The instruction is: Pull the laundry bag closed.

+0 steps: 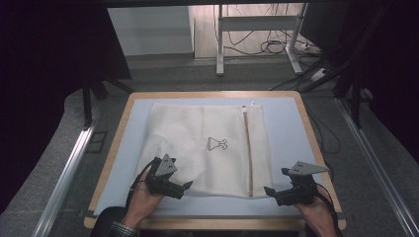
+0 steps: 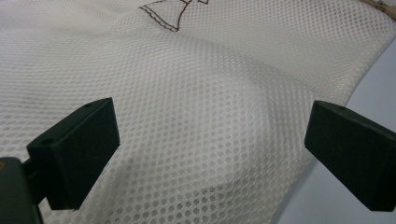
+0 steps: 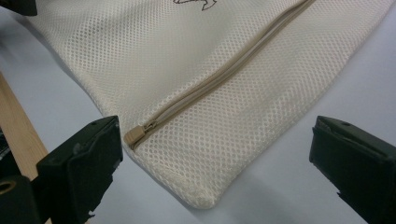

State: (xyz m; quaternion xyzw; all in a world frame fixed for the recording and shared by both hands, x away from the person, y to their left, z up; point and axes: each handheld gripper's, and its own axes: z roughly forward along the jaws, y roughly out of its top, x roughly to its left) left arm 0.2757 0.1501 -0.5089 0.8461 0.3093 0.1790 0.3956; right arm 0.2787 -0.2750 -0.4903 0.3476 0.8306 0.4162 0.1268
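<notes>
Both tongs gape wide, gripping nothing. The right tongs [image 3: 212, 154] sit just off the mesh bag's near right corner, with the zipper pull [image 3: 135, 134] beside one jaw and the zipper [image 1: 246, 150] running straight away up the desk [image 1: 289, 143]. The left tongs [image 2: 210, 149] hover over the cream mesh bag [image 1: 207, 148], which lies flat, mid-desk, with a small dress drawing on it. I'd say the right is nearer that pull.

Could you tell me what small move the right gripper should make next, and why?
Probably ease the right gripper forward and close on the zipper pull: its jaws are open, and the pull lies just ahead at the near corner of the mesh laundry bag.
</notes>
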